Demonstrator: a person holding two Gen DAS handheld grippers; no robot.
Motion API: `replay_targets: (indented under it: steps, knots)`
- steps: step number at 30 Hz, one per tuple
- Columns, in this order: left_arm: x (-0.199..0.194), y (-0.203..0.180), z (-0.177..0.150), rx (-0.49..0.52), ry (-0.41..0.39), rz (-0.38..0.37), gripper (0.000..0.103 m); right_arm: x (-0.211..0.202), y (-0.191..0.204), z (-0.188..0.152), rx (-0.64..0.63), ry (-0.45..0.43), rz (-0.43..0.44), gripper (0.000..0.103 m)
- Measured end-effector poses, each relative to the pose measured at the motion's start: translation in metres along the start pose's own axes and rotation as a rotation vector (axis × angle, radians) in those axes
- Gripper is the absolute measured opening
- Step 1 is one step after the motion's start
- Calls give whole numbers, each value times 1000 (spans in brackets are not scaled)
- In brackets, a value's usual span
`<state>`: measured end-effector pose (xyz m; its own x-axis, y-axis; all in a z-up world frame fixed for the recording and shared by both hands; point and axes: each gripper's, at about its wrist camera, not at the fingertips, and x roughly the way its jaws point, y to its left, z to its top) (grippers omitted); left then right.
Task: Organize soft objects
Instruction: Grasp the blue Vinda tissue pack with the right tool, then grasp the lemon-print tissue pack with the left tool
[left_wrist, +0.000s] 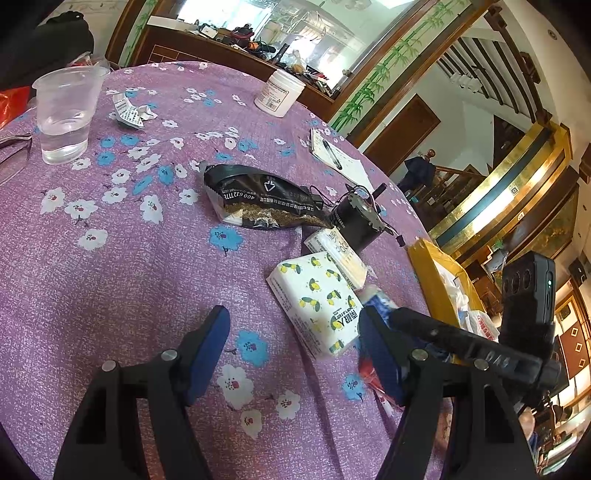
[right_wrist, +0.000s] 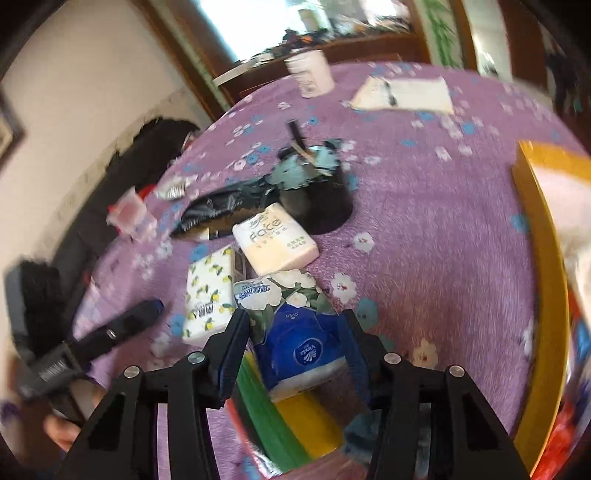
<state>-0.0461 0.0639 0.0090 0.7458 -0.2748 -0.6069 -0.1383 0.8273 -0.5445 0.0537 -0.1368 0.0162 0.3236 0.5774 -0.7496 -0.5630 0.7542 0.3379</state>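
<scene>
Several tissue packs lie together on the purple flowered tablecloth (left_wrist: 110, 280). A lemon-print pack (left_wrist: 317, 299) lies just ahead of my left gripper (left_wrist: 291, 325), which is open and empty over the cloth. A cream pack (left_wrist: 338, 251) lies behind it, and shows in the right wrist view (right_wrist: 275, 240). My right gripper (right_wrist: 293, 332) holds its jaws around a blue pack (right_wrist: 299, 343) and looks shut on it. A white flowered pack (right_wrist: 266, 291) lies just beyond. The lemon-print pack (right_wrist: 208, 295) is to its left.
A black snack bag (left_wrist: 258, 199) and a black motor (left_wrist: 356, 218) lie behind the packs. A yellow box (left_wrist: 439, 284) with plastic bags stands at the right edge. A plastic cup of water (left_wrist: 66, 114), a white jar (left_wrist: 279, 92) and a notepad (left_wrist: 336, 155) stand farther off.
</scene>
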Motion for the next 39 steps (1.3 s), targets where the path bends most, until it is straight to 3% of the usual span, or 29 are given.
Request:
replay_targets:
  steps: [2, 5, 7, 9, 12, 17, 23, 28, 32, 37, 38, 39]
  knots:
    - [0, 0, 0, 0, 0, -1, 71, 1, 6, 1, -36, 11, -43, 62]
    - [0, -1, -1, 2, 2, 1, 72, 2, 3, 4, -67, 4, -88, 65]
    - [1, -1, -1, 2, -1, 2, 72, 7, -1, 5, -88, 19, -106, 76]
    - [1, -1, -1, 3, 1, 1, 72, 14, -4, 6, -88, 43, -119, 77]
    - [2, -2, -1, 6, 5, 1, 72, 19, -10, 7, -75, 37, -107, 77]
    - [2, -2, -1, 8, 11, 7, 72, 13, -18, 5, -25, -3, -57, 57]
    - [5, -8, -1, 27, 27, 60, 76, -22, -27, 4, 49, -191, -84, 54]
    - [16, -23, 2, 19, 63, 83, 78, -37, -29, 3, 70, -275, -58, 55]
    - [36, -45, 9, 42, 109, 172, 78, -50, -32, 3, 80, -327, -31, 55]
    - [64, -61, 15, 104, 120, 293, 77, -51, -33, 4, 83, -327, -20, 55]
    - [68, -62, 15, 124, 120, 312, 66, -51, -33, 4, 80, -326, -17, 55]
    - [70, -62, 13, 150, 122, 327, 63, -51, -33, 3, 77, -324, -13, 55]
